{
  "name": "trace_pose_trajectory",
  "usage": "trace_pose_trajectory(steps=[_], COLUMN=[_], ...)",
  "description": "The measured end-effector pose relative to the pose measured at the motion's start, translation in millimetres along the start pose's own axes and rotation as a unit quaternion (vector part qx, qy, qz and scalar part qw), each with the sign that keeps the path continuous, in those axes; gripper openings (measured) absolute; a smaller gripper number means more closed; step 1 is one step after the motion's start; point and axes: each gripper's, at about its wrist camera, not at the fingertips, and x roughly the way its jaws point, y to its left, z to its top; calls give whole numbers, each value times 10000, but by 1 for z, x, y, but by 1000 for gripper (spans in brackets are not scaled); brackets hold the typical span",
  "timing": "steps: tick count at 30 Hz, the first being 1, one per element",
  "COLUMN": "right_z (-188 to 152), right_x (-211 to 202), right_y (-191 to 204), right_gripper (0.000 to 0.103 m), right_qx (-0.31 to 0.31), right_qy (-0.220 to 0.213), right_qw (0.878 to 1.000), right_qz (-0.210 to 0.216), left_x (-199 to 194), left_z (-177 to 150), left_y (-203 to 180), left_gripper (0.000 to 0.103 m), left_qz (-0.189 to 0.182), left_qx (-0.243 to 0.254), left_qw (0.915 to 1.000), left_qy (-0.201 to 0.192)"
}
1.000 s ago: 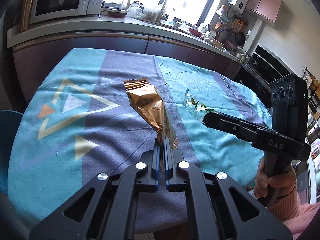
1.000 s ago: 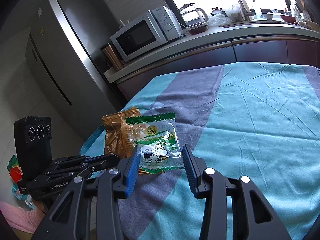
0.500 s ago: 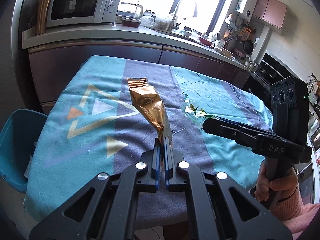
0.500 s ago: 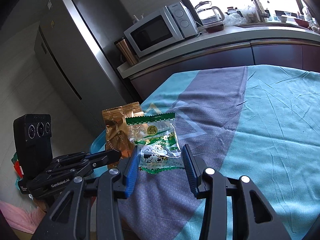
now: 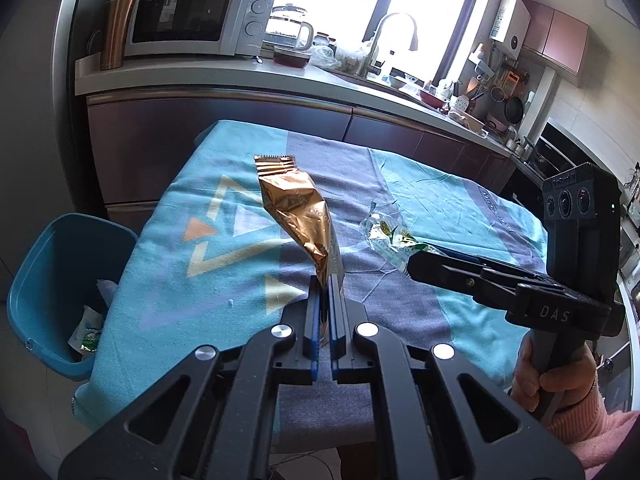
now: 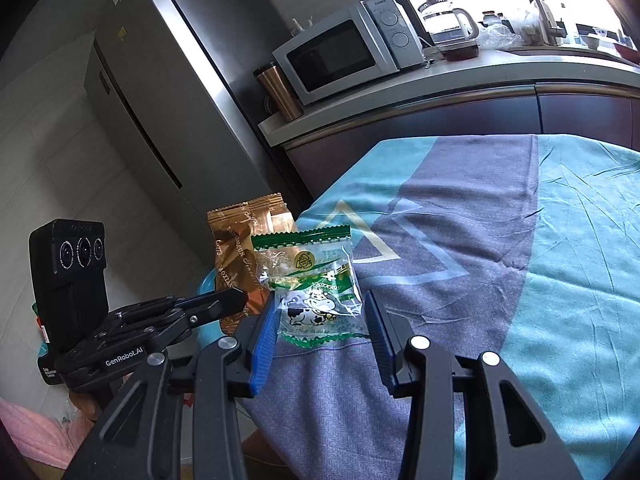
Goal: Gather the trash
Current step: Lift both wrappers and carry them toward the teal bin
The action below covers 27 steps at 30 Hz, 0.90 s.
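Both claws swung toward blue bin (image 5: pixel 48 280), now left of desk (image 5: pixel 192 280). Left claw (image 5: pixel 325 292) pinches gold wrapper (image 5: pixel 296 216), nearer bin; right claw (image 6: pixel 320 320) grips green-white wrapper (image 6: pixel 316 292).

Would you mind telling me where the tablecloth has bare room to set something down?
Bare: the tablecloth around the triangle print, and the teal stretch toward the counter. Crowded: the near edge, where the gold wrapper and green wrapper hang.

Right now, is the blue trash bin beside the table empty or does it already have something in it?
Not empty. The left wrist view shows the blue bin holding white crumpled trash and a green-printed wrapper.
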Motion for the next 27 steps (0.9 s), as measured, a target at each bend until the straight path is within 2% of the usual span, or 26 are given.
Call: trace_pose_trajectory(steps=[27], right_z=[6], right_x=[37], right_y=[37], right_gripper=[41], right_qx=[-277], right_qy=[209], right_qw=[9987], right_qz=[379], left_x=[-35], left_z=[-4], left_y=[39], left_gripper=[4], left_qz=[351], left_qx=[-371], left_qw=[9984], left_qy=[-258])
